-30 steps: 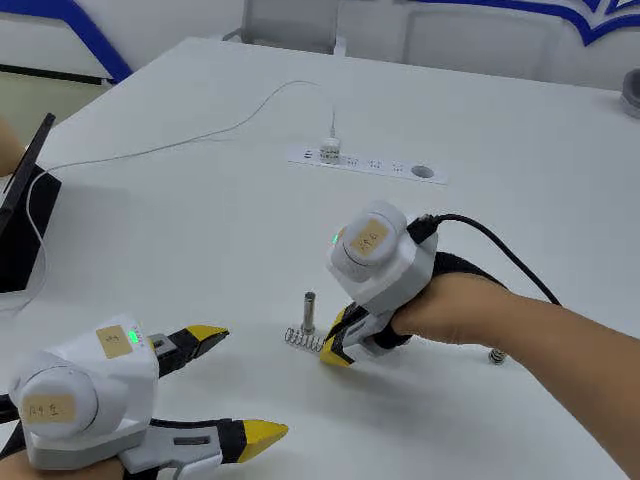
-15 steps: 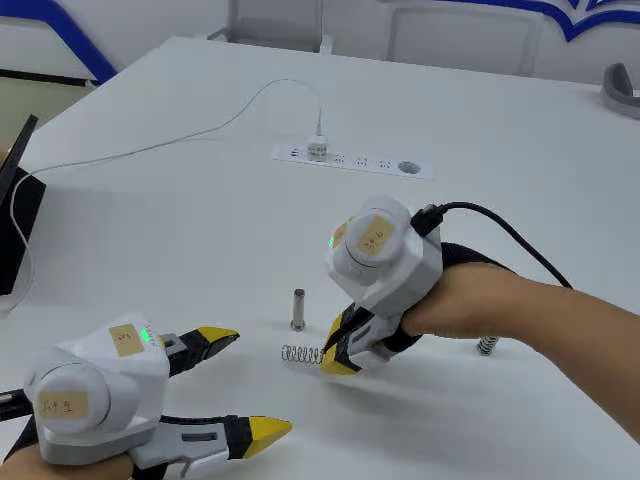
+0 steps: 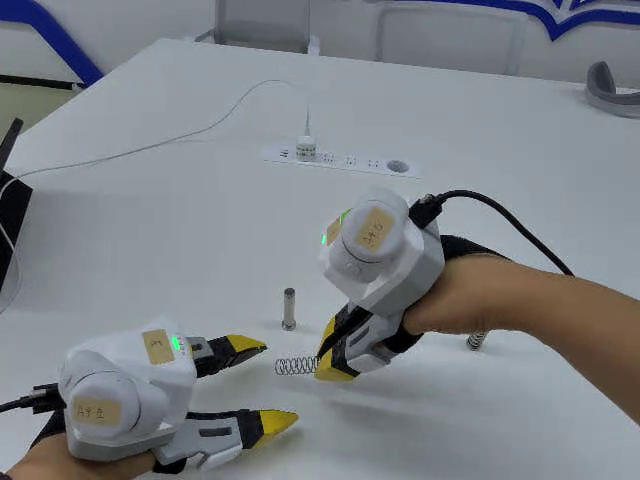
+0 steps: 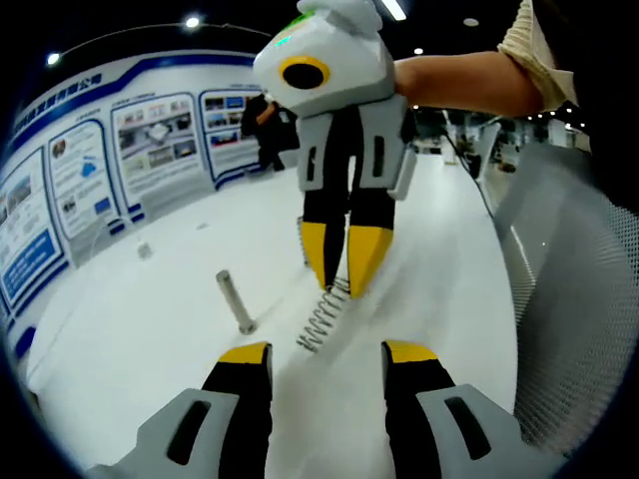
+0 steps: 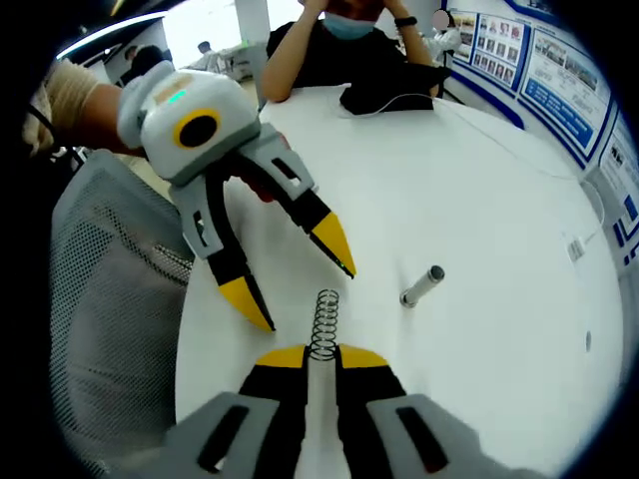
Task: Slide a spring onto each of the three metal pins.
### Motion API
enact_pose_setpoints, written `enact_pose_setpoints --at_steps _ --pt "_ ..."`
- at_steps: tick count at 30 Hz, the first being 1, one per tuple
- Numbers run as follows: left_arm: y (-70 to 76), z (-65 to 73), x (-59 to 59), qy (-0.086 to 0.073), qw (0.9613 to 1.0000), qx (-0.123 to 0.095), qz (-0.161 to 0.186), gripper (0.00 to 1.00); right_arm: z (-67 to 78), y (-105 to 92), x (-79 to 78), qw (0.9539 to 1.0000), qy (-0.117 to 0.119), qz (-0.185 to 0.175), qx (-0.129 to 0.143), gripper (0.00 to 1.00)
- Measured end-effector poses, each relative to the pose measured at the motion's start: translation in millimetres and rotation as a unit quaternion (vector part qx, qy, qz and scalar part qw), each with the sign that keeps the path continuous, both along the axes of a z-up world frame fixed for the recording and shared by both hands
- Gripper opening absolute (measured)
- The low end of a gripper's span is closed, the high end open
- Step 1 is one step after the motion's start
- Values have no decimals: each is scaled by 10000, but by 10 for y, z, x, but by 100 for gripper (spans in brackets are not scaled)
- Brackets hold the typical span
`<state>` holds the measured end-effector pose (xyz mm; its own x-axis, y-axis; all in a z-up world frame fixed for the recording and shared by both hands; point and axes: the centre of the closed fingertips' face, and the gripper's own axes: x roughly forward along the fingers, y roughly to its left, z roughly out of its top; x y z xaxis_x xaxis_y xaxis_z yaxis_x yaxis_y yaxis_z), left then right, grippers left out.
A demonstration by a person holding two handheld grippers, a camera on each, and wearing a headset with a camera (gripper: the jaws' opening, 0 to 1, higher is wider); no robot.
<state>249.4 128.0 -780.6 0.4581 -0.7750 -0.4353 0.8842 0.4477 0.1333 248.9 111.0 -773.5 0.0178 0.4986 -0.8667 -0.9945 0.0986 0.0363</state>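
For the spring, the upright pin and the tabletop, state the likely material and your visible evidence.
The spring: thin coiled wire, probably steel, grey glints. The pin: likely metal, dull silvery sheen on its cylinder. The tabletop: smooth matte white, perhaps laminate; cannot confirm.

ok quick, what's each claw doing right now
Left claw: open, holding nothing.
Right claw: shut on one end of the spring.

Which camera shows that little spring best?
The left gripper view: the spring appears close, full length, coils clear. The right gripper view shows it foreshortened, end-on; the head view shows it small.
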Motion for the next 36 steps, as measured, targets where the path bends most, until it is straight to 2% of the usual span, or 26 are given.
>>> enact_pose_setpoints --at_steps 6,11,19,25,36 --pt "-56 -1 1 -259 9993 183 -220 33 30 5 -35 10000 46 28 -32 11" --pt "-68 -22 -11 -410 9981 314 -325 24 42 18 -74 9999 96 66 -48 11" --pt "-73 -39 -22 -540 9970 395 -388 15 52 23 -123 9998 157 114 -99 11" --pt "-98 -39 -31 -571 9967 403 -416 12 74 30 -137 9998 174 111 -80 11" --pt "-186 -31 -66 -465 9974 306 -463 11 186 61 -157 9999 27 140 44 11"
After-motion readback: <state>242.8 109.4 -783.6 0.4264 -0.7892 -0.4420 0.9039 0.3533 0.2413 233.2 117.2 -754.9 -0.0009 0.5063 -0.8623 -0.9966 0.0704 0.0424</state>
